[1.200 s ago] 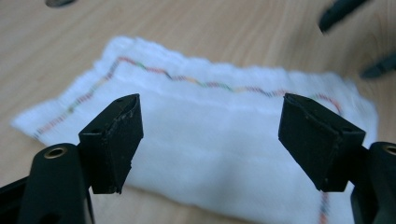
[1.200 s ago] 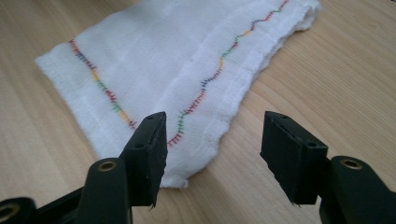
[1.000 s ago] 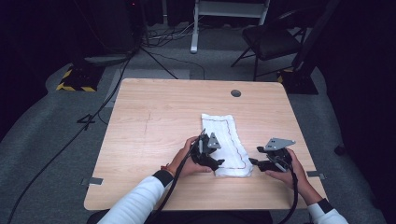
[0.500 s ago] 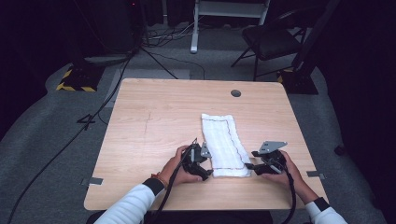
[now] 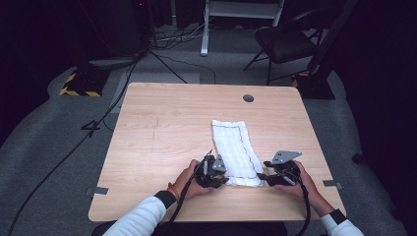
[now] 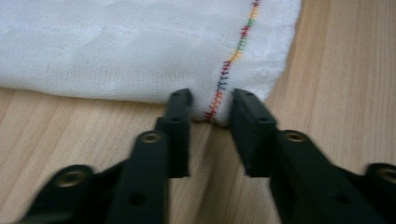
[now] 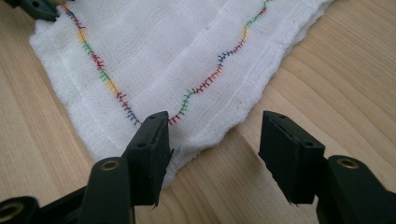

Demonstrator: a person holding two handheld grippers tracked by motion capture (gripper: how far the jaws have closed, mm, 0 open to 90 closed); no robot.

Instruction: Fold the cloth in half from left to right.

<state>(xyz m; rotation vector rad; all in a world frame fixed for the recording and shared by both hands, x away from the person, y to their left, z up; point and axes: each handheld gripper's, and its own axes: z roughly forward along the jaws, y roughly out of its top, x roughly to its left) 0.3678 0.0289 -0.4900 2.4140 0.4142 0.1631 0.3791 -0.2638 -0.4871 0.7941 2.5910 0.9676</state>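
While our two hands rest at the near edge of the surface (image 5: 162, 132), a white cloth (image 5: 235, 150) lies flat on it between them, a folded strip running away from us, right of the middle. Its near end sits between the grippers. We hold the left gripper (image 6: 211, 116) at the cloth's near left corner; its jaws have just been closing, and they now pinch the corner, with the coloured stitching (image 6: 223, 79) bunched up between the pads (a small fold of fabric stands up in the gap). In the high view this gripper (image 5: 220, 178) touches the cloth's near left edge. We keep the right gripper (image 7: 215, 140) released at the near right corner: its jaws stand well apart, one pad resting on the cloth's edge, the other over bare wood just beside it. The stitched line (image 7: 205, 81) wavers across the fabric ahead of that gripper. Seen from above, the right gripper (image 5: 268, 178) sits just beside the cloth.
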